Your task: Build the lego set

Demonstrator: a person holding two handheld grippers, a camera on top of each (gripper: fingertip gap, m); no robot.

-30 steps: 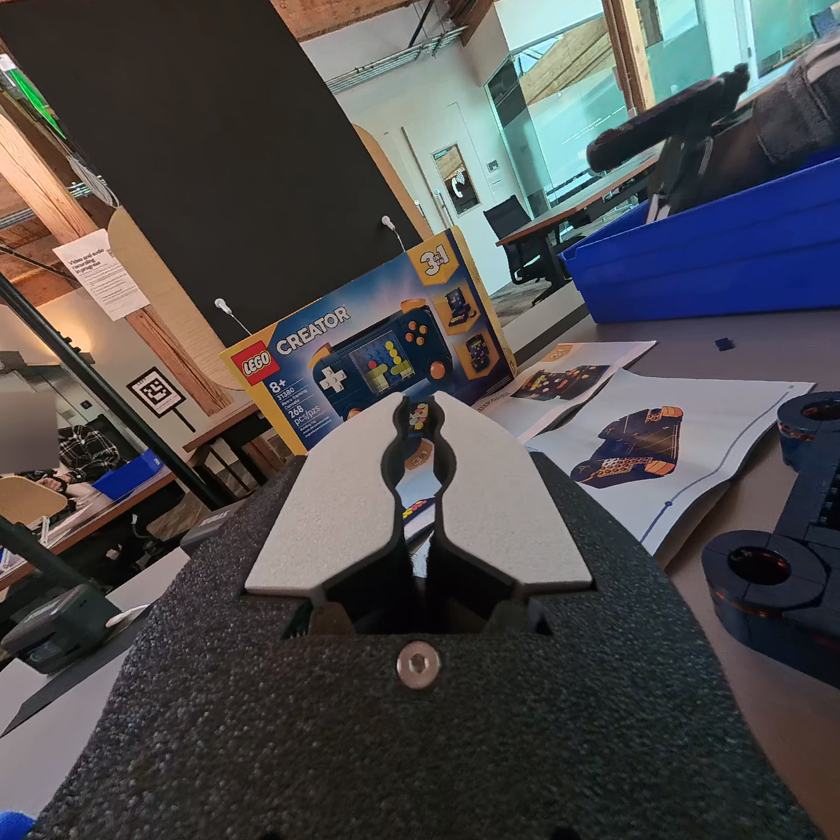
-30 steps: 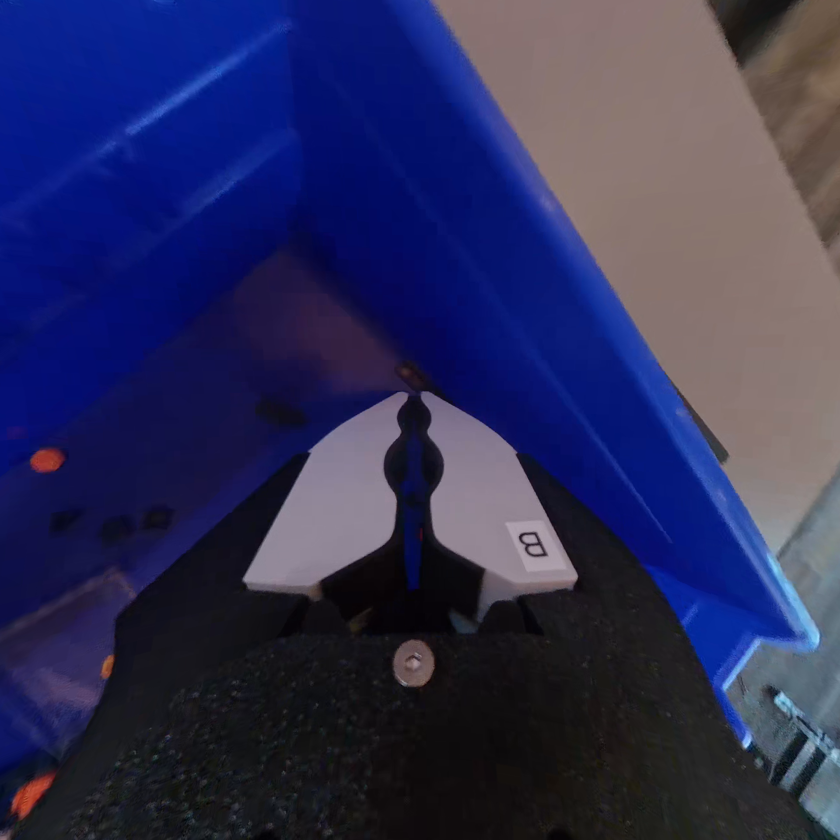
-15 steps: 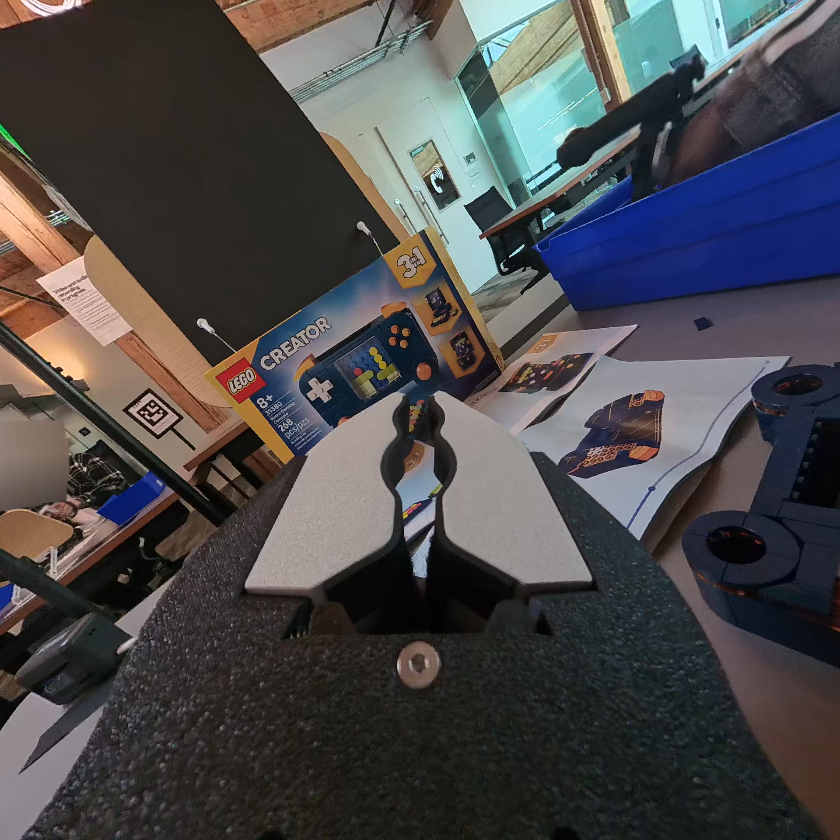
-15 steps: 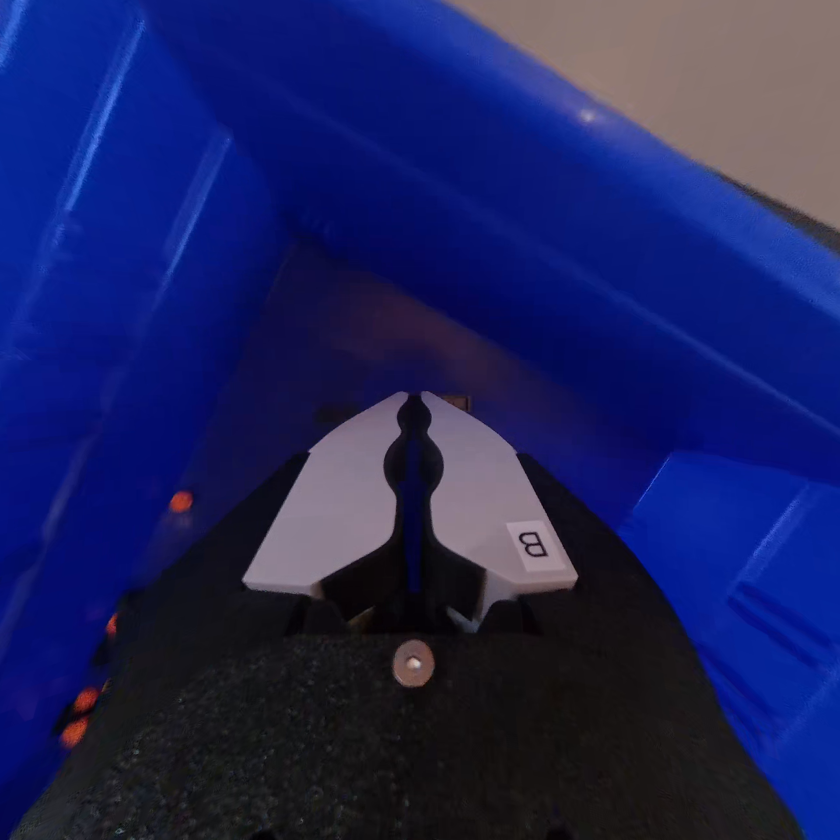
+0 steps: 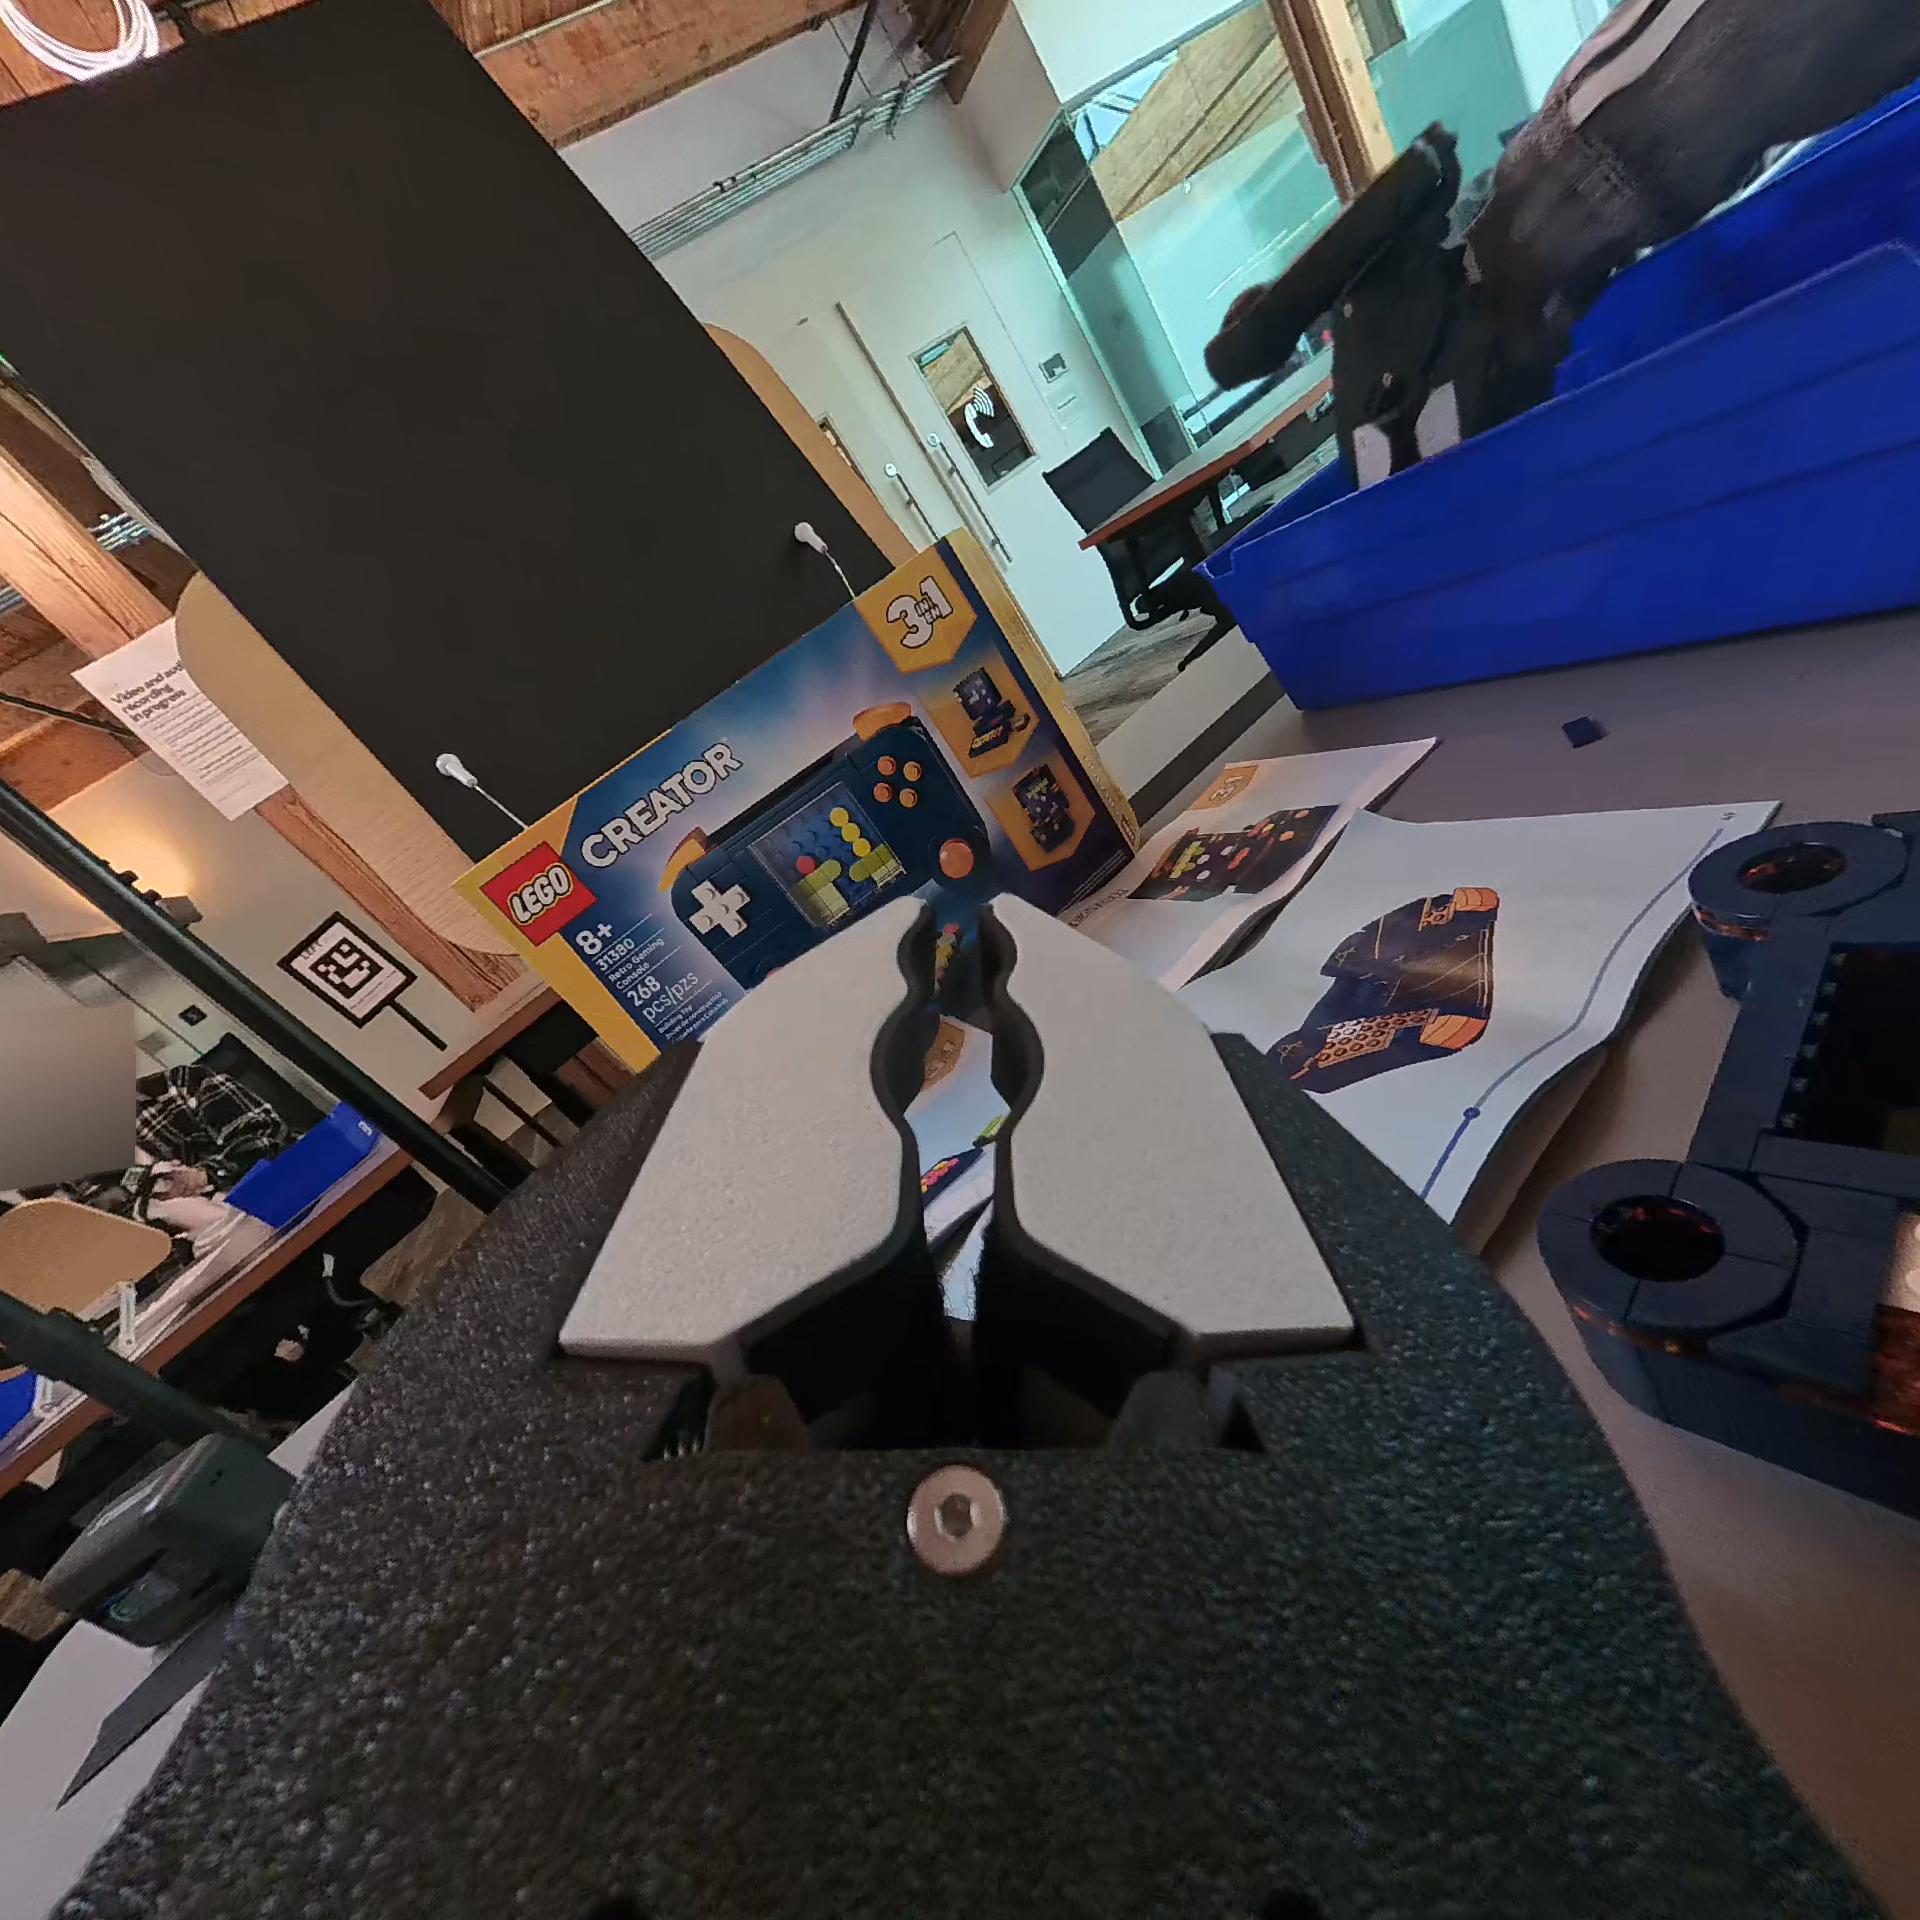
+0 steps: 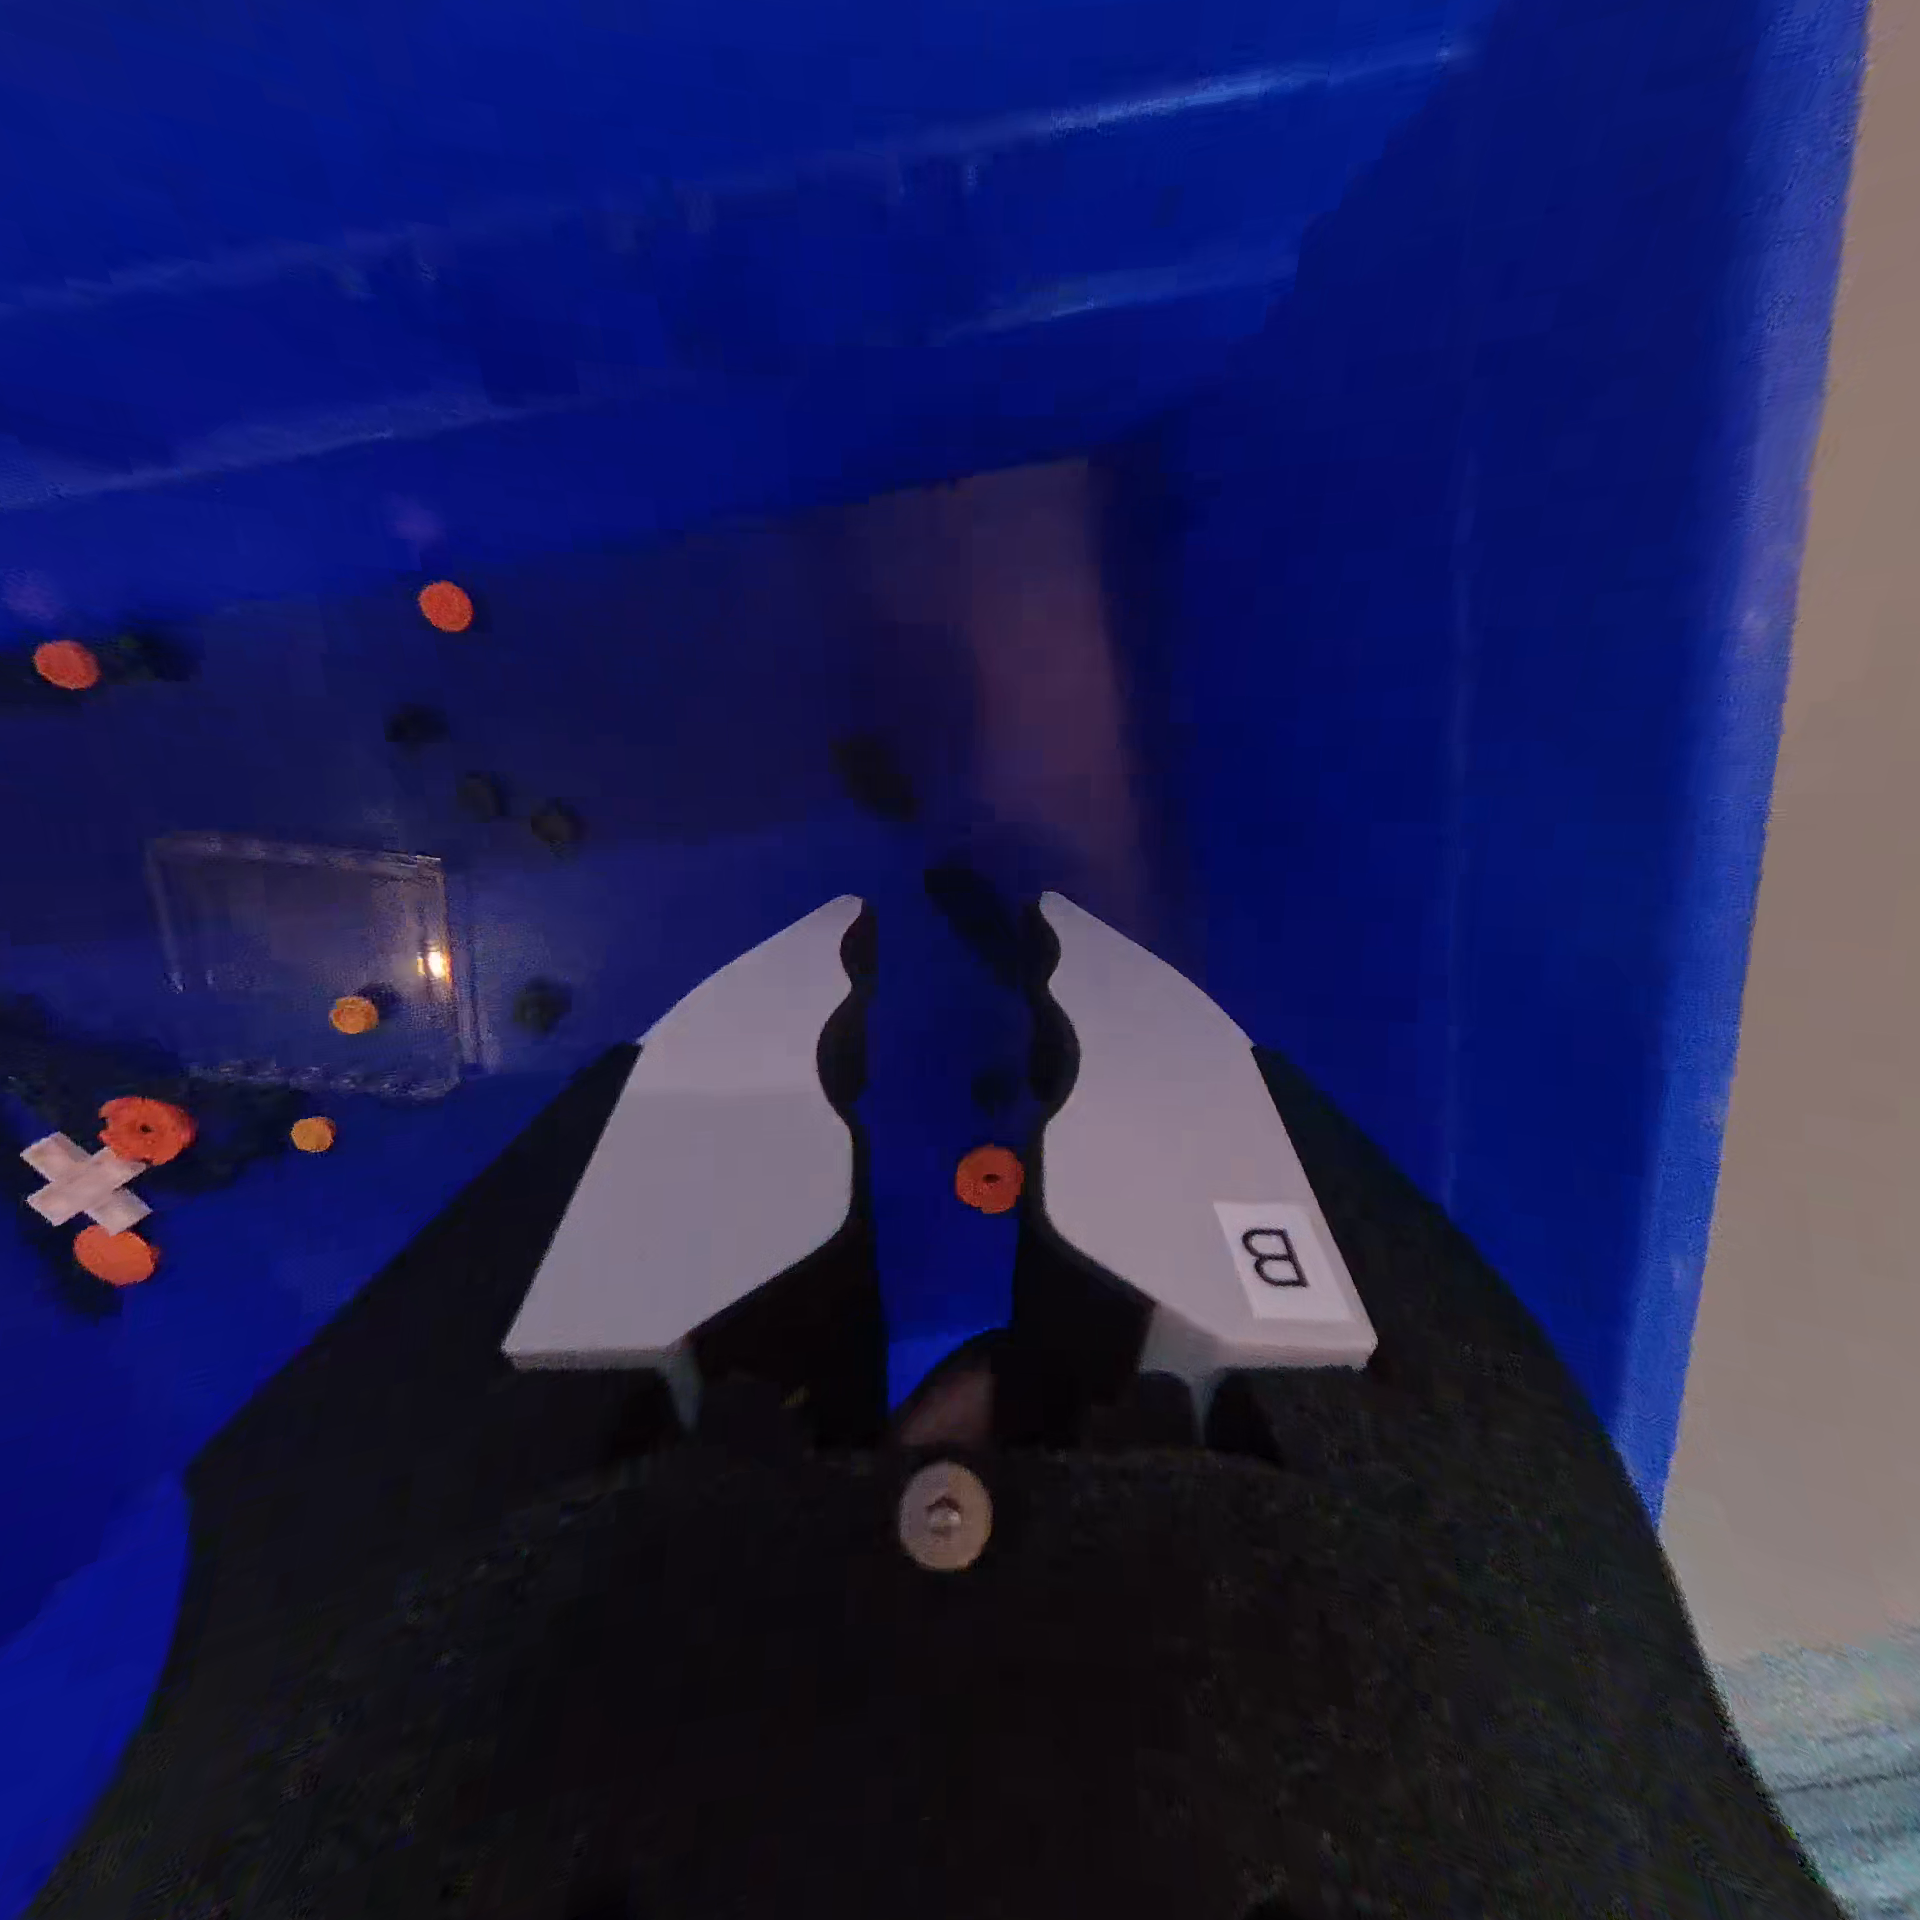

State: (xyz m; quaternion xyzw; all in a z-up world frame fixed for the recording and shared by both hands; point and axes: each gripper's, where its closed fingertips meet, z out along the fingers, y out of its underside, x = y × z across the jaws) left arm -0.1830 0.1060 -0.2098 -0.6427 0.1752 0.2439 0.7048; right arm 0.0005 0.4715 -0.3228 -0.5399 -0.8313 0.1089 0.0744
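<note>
Inside blue bin point(image 6: 1558, 623), right gripper point(image 6: 951, 914) being held with jaws parted, empty, over loose pieces; orange stud point(image 6: 988, 1179) nearest. Piece-picking step judged under way; closing on one piece needed next. Left gripper point(image 5: 956, 920) nearly closed, empty, beside dark blue model point(image 5: 1766, 1195) on table point(image 5: 1714, 675).

— Where's the build? 
— Dark navy lego model point(image 5: 1808, 1174), ring-shaped corners, flat on the desk point(image 5: 1714, 1621) beside the open instruction booklet point(image 5: 1455, 997). 
— And the spares? 
— Orange round studs point(image 6: 445, 606), a clear panel point(image 6: 301, 956) and a white cross piece point(image 6: 83, 1193) lie scattered in the blue bin point(image 6: 1558, 520).
</note>
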